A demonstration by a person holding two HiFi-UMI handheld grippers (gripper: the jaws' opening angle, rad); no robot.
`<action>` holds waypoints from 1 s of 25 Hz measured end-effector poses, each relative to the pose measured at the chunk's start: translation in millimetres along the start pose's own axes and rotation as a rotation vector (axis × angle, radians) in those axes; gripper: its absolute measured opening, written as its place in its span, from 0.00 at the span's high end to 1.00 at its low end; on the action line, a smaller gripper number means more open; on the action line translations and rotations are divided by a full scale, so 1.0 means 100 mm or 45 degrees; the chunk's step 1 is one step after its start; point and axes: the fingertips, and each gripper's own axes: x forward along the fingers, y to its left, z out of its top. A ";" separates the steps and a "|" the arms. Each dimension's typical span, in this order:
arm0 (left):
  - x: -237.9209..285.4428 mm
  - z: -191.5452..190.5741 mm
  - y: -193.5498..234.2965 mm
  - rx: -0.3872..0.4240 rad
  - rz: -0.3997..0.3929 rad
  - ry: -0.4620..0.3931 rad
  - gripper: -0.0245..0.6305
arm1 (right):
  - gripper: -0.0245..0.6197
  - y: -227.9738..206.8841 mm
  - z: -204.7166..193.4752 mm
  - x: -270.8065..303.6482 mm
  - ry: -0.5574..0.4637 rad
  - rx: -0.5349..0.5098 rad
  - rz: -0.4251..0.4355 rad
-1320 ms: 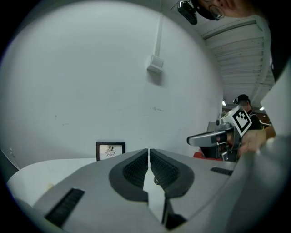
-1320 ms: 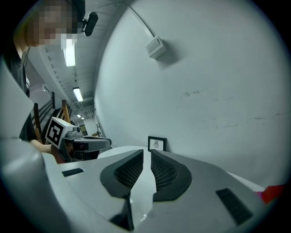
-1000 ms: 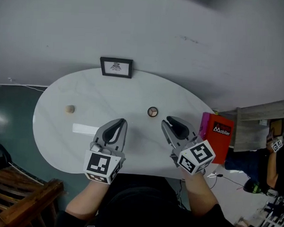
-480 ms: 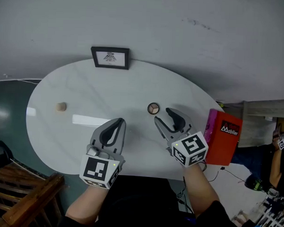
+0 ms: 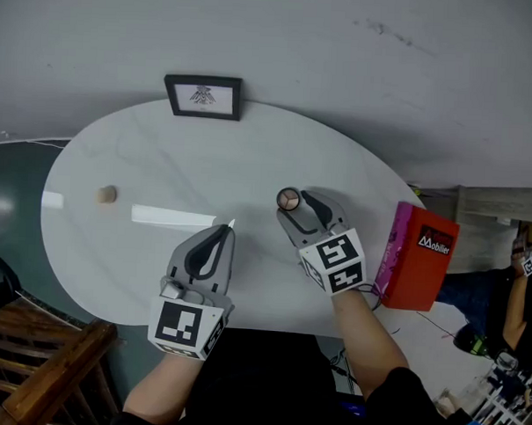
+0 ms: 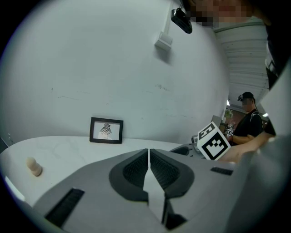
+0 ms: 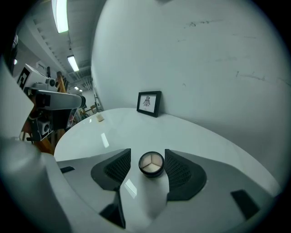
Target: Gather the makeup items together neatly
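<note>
A small round compact (image 5: pixel 288 198) with a three-part pan stands on the white oval table (image 5: pixel 163 159). My right gripper (image 5: pixel 298 205) is low over the table. Its jaws have just been opening, and the compact (image 7: pixel 151 164) now sits between them with a small gap on each side. That gripper (image 7: pixel 148 156) is open. My left gripper (image 5: pixel 221 232) hovers to the left, shut and holding nothing, as the left gripper view (image 6: pixel 149 151) also shows. A small beige makeup item (image 5: pixel 107 194) sits alone near the table's left end (image 6: pixel 33 166).
A black picture frame (image 5: pixel 202 96) leans on the wall at the table's far edge. A red box (image 5: pixel 418 256) stands just off the right end. A wooden chair (image 5: pixel 40 347) is at the lower left. People stand beyond the table at the right.
My right gripper has moved forward and down to the compact, and its jaws have spread from nearly shut to wide on either side of it. The left gripper has sunk a little.
</note>
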 end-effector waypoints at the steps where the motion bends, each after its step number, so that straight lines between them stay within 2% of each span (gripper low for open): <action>1: 0.01 -0.01 0.01 0.000 0.002 0.000 0.93 | 0.64 -0.01 -0.02 0.03 0.010 0.002 -0.006; 9: -0.03 -0.07 0.11 -0.029 0.024 0.013 0.93 | 0.62 -0.04 -0.12 0.20 0.089 -0.041 -0.046; 17: -0.13 -0.12 0.17 -0.021 0.040 0.017 0.93 | 0.62 -0.04 -0.30 0.31 0.252 -0.112 -0.057; 25: -0.21 -0.01 0.14 0.002 0.036 0.005 0.93 | 0.63 -0.06 -0.28 0.26 0.251 -0.126 -0.075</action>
